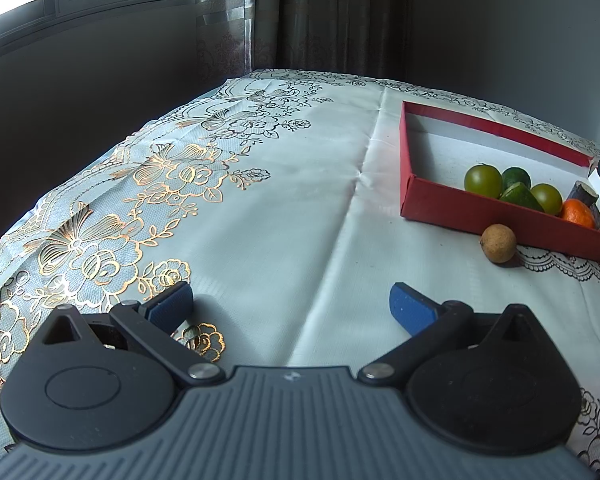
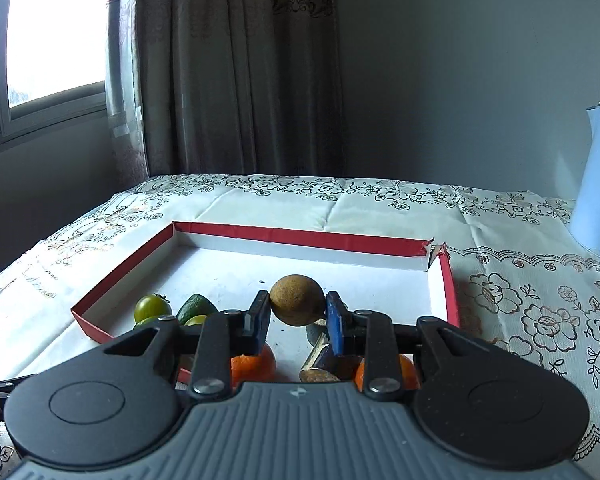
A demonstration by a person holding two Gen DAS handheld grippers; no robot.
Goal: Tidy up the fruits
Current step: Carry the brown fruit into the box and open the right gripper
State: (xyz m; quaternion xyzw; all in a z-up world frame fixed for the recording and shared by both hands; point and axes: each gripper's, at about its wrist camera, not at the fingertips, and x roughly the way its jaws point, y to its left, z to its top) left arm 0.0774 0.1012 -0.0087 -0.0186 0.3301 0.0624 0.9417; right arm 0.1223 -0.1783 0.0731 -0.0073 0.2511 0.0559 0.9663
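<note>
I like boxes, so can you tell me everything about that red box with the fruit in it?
The red box is a shallow open tray that looks like cardboard, red outside and along the rim, white inside. It lies flat on the flowered tablecloth. One far corner is torn open. Fruit is bunched at its near end: green round ones, oranges and some cut pieces; the far part is bare. A small brown fruit sits on the cloth by its outer wall; whether they touch is unclear. The right gripper holds another brown fruit above it.
</note>
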